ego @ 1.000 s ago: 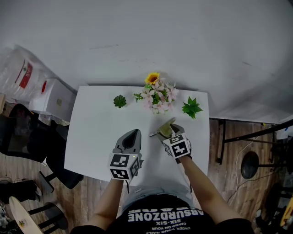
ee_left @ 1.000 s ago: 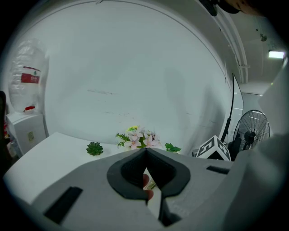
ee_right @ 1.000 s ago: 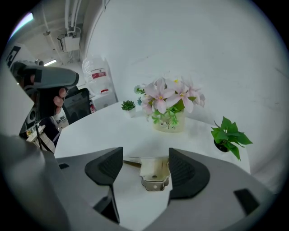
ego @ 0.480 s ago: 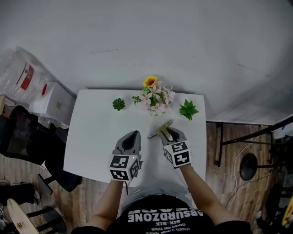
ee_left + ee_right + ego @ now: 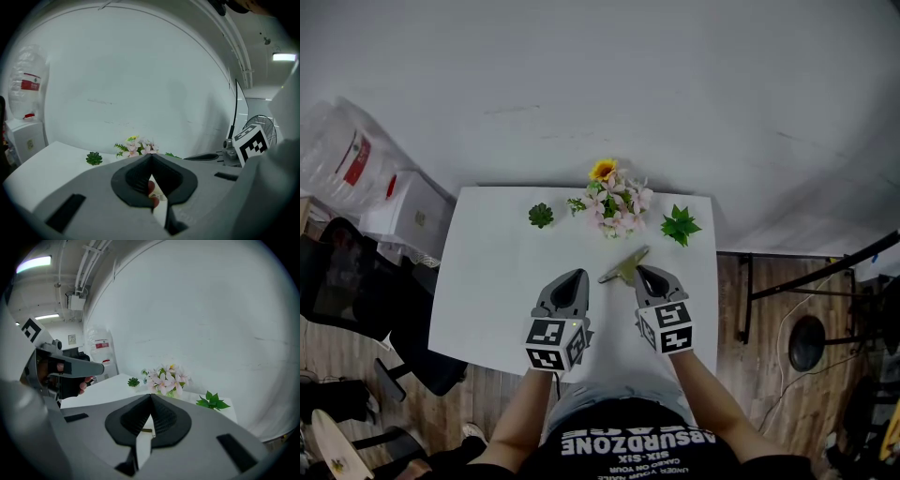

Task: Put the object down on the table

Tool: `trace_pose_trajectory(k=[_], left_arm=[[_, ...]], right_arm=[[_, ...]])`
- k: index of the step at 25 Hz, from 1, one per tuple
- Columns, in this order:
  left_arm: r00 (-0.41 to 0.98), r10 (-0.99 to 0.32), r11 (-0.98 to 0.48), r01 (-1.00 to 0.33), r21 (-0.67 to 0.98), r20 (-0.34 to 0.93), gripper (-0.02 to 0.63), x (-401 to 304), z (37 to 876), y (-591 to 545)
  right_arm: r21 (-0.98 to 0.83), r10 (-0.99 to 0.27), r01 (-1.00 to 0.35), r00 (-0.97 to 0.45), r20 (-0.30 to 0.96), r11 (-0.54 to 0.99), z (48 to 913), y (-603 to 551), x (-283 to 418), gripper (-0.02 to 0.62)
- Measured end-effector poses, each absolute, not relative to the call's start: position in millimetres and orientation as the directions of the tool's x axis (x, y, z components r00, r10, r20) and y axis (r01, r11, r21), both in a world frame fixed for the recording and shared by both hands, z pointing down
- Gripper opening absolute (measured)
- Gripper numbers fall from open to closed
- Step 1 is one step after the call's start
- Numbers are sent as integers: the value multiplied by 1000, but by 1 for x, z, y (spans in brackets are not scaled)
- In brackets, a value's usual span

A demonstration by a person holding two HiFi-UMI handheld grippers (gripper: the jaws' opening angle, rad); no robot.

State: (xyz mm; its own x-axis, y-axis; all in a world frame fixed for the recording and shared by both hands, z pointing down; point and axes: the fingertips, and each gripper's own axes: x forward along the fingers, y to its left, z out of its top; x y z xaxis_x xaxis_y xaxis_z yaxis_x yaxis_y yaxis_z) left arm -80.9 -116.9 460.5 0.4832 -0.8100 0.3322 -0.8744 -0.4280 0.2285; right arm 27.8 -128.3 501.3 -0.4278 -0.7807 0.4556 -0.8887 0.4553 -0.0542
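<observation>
A small tan tool (image 5: 624,266) lies flat on the white tabletop (image 5: 492,281), a little right of the middle. Nothing is holding it. From the head view it sits just past the tip of the right tongs (image 5: 647,272).

The right tongs have just been closing, and now their two sides are pressed together with nothing between them. They are up above the tabletop and tip down a bit.

The left tongs (image 5: 577,276) are beside them, to the left. Their tips are together too, and they hold nothing.

At the back of the tabletop is a bunch of pink flowers with one yellow sunflower (image 5: 614,199). A small dark green plant (image 5: 541,215) sits to the left of the flowers. A bright green leafy plant (image 5: 679,226) sits to the right of them, near the tabletop's edge
</observation>
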Motion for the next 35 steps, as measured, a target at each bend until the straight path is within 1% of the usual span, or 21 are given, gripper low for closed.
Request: trace_pose_trajectory(k=[13, 35], left_arm=[[507, -801, -454, -861, 229, 317, -3, -70, 454, -103], [527, -790, -473, -849, 236, 314, -3, -67, 453, -94]], right_arm=[[-86, -792, -886, -448, 413, 456, 479, -104, 27, -2], [-79, -790, -885, -447, 419, 459, 476, -93, 24, -2]])
